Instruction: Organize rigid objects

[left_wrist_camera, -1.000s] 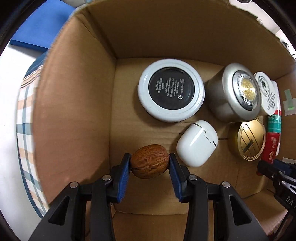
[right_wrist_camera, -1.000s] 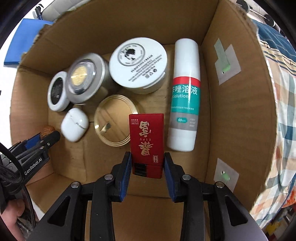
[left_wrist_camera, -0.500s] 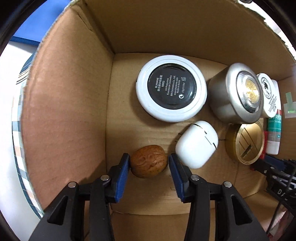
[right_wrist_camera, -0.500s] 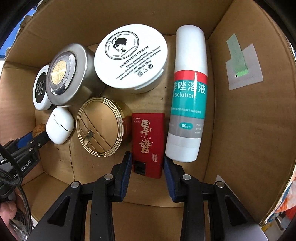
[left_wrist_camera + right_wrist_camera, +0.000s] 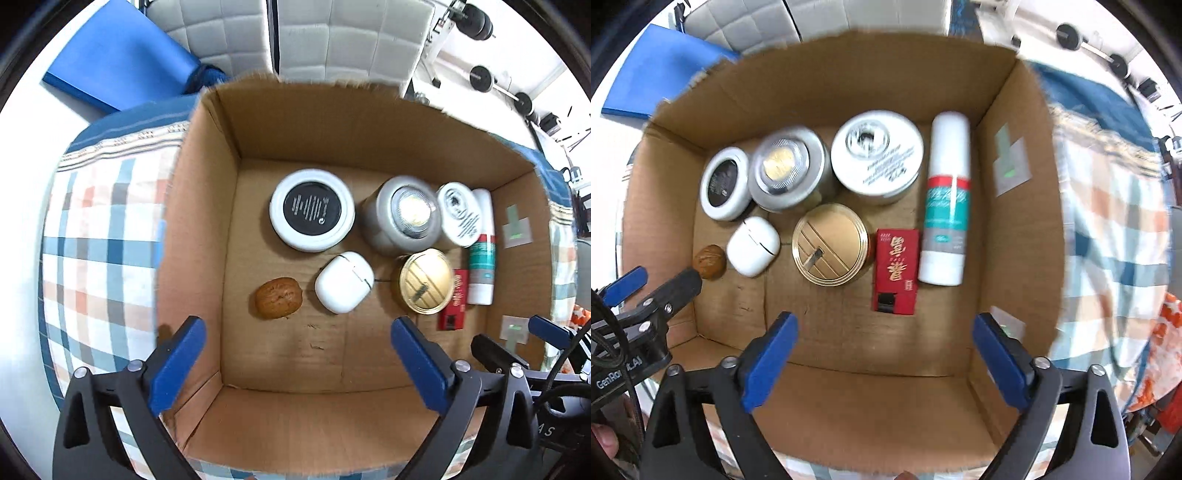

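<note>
A cardboard box [image 5: 199,229] [image 5: 1015,155] holds a walnut [image 5: 277,297] [image 5: 709,261], a white earbud case [image 5: 344,282] [image 5: 753,245], a gold tin [image 5: 424,280] [image 5: 831,243], a red box [image 5: 896,270] [image 5: 455,305], a white bottle [image 5: 945,199] [image 5: 481,251], a silver tin [image 5: 404,216] [image 5: 788,168] and two white jars [image 5: 312,214] [image 5: 877,153]. My left gripper [image 5: 299,362] is open and empty above the box's near part. My right gripper [image 5: 884,354] is open and empty, above the near part too.
The box sits on a plaid cloth [image 5: 96,229] [image 5: 1115,229]. A blue mat [image 5: 118,55] lies behind it on the left. Exercise weights [image 5: 480,77] stand at the back right. The left gripper also shows at the left of the right wrist view [image 5: 646,291].
Both grippers opened, let go of the walnut and the red box, and pulled back up out of the box. The walnut and red box now lie on the box floor.
</note>
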`<action>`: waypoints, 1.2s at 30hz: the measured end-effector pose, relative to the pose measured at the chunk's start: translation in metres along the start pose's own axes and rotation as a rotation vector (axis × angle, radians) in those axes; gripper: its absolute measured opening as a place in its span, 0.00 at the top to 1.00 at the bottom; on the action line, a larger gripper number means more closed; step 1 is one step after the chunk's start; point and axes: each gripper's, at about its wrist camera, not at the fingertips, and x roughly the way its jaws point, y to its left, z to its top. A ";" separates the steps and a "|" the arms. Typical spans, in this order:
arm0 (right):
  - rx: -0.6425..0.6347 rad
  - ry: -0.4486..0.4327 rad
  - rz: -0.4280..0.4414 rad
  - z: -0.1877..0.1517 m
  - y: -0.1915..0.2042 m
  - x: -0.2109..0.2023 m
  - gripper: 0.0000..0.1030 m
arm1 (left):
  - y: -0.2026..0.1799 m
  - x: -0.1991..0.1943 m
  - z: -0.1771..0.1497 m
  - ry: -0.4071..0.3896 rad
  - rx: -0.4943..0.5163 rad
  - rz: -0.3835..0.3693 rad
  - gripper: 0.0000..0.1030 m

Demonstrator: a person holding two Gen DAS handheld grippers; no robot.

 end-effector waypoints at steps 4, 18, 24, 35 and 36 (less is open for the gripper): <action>0.008 -0.038 -0.026 -0.009 -0.002 -0.021 0.00 | 0.002 -0.022 -0.008 -0.039 -0.005 -0.003 0.00; 0.035 -0.084 0.012 -0.048 -0.020 -0.051 0.00 | -0.014 -0.090 -0.029 -0.166 0.008 -0.015 0.00; 0.046 -0.189 0.051 -0.080 -0.029 -0.105 0.00 | -0.023 -0.157 -0.055 -0.293 0.018 -0.035 0.00; 0.052 -0.416 0.071 -0.158 -0.048 -0.235 0.00 | -0.037 -0.262 -0.110 -0.463 0.053 -0.044 0.00; 0.052 -0.425 0.072 -0.165 -0.049 -0.243 0.00 | -0.038 -0.268 -0.114 -0.469 0.059 -0.048 0.00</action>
